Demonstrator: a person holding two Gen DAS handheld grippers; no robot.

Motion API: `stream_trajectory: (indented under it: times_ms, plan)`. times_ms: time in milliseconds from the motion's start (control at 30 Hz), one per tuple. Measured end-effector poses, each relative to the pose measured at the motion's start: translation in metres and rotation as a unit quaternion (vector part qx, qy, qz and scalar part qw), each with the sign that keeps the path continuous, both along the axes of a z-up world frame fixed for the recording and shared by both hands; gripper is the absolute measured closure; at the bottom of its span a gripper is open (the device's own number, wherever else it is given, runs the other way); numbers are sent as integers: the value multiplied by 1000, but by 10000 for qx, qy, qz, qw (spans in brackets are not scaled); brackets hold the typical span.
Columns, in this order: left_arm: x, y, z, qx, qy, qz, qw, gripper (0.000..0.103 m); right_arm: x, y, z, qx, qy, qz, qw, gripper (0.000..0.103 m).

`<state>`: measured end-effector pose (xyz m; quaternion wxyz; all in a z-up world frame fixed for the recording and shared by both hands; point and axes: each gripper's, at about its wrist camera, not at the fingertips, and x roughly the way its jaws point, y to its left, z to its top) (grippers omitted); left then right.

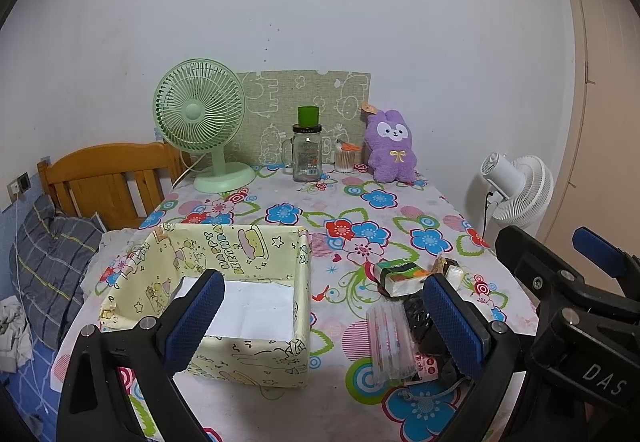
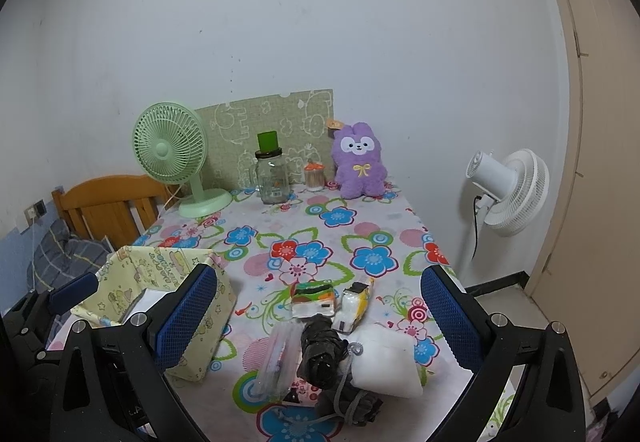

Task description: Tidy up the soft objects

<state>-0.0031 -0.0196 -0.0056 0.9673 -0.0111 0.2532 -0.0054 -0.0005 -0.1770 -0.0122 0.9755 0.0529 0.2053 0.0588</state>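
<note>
Flowered cloth is covering the tabletop, which is standing against a white wall with a green fan, a glass jar and a purple plush bunny lining its far edge. Near me, the soft things are lying in a loose cluster just right of the yellow cartoon-print box: two tissue packs, a white foam pad, a dark rolled bundle and a clear sleeve. I am holding my left gripper and right gripper above them, fingers spread wide and gripping nothing.
</note>
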Motion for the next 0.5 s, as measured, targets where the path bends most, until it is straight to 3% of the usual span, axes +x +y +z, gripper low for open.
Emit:
stream_trajectory:
  times_ms: [500]
  plan:
    - [5,-8,-2,-3,32,-55,10000,3,2,-4,1,-36,2,-24,10000,0]
